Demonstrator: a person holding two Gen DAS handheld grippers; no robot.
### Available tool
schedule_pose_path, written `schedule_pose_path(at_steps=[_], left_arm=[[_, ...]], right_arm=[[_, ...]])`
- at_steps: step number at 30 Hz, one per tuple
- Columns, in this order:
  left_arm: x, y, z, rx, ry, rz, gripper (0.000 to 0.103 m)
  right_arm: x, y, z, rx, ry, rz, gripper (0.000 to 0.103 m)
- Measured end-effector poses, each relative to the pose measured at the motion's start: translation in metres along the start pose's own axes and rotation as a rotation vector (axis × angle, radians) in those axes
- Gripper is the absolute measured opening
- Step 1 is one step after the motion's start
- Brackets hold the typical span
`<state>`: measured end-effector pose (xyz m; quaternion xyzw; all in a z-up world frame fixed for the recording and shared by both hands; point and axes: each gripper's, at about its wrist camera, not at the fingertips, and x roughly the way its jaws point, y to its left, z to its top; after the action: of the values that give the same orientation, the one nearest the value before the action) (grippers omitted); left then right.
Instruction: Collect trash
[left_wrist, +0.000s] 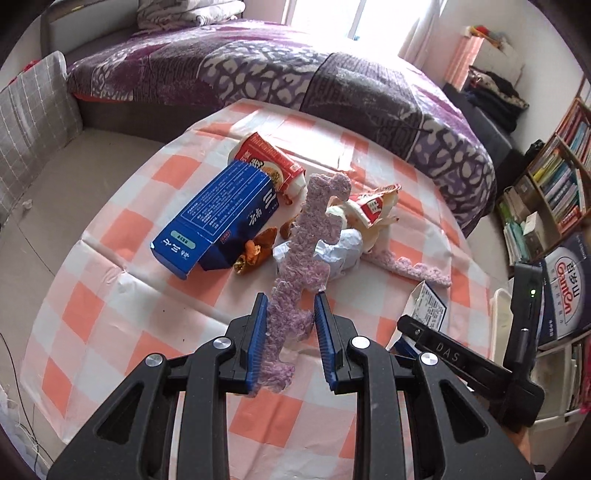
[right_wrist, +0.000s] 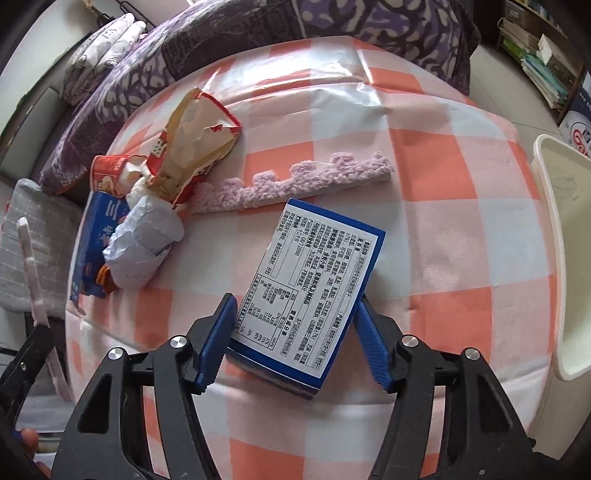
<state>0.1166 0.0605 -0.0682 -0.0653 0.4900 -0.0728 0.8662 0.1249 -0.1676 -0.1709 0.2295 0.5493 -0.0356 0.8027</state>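
Observation:
My left gripper (left_wrist: 290, 310) holds a purple fuzzy strip (left_wrist: 306, 251) upright between its blue pads, above the checked table (left_wrist: 110, 295). My right gripper (right_wrist: 295, 317) has its jaws around a small blue box with a white label (right_wrist: 314, 288), lifted slightly off the table (right_wrist: 461, 221). A second purple fuzzy strip (right_wrist: 295, 181) lies flat behind the box. Other trash lies in a pile: a long blue carton (left_wrist: 218, 221), a red and white cup wrapper (left_wrist: 269, 162), crumpled white paper (right_wrist: 144, 243) and a torn red and beige bag (right_wrist: 195, 140).
A cream bin (right_wrist: 561, 240) stands at the table's right edge. A bed with a purple cover (left_wrist: 295, 74) is behind the table. Bookshelves (left_wrist: 554, 184) stand at the right. A grey cushion (left_wrist: 33, 122) lies at the left.

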Motion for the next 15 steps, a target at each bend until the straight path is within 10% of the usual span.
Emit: schedule_pose_path(at_steps=[15], left_arm=[[-0.026, -0.011, 0.013, -0.017, -0.152, 0.025, 0.027]], right_arm=[[-0.115, 0.032, -0.006, -0.313, -0.507, -0.049, 0.057]])
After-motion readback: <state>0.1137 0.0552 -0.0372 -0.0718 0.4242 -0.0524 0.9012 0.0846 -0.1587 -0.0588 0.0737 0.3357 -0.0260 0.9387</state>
